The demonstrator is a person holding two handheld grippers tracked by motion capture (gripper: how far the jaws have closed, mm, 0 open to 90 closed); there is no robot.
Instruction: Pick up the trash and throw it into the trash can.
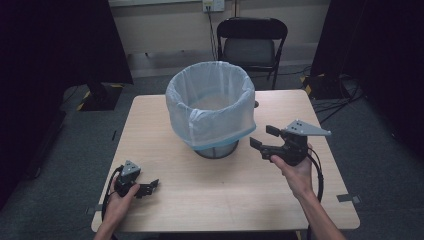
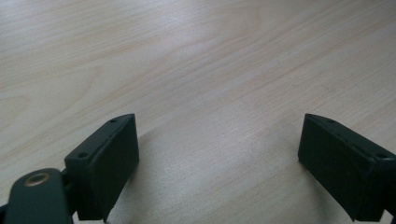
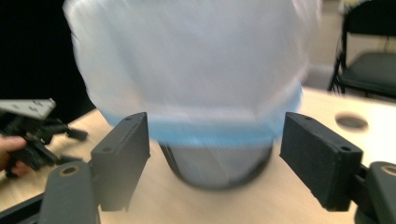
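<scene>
A pale translucent liner with a blue hem covers a dark mesh bin on the light woodgrain table; black grippers.

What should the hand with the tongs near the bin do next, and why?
Probably ease the right tongs forward to the bag's blue hem on the wire bin. Their jaws stand open with nothing between them, aimed at the bin from beside it, not touching. The white bag already drapes over the rim, so the hem looks like the part to grab. The left tongs rest open on the table.
</scene>
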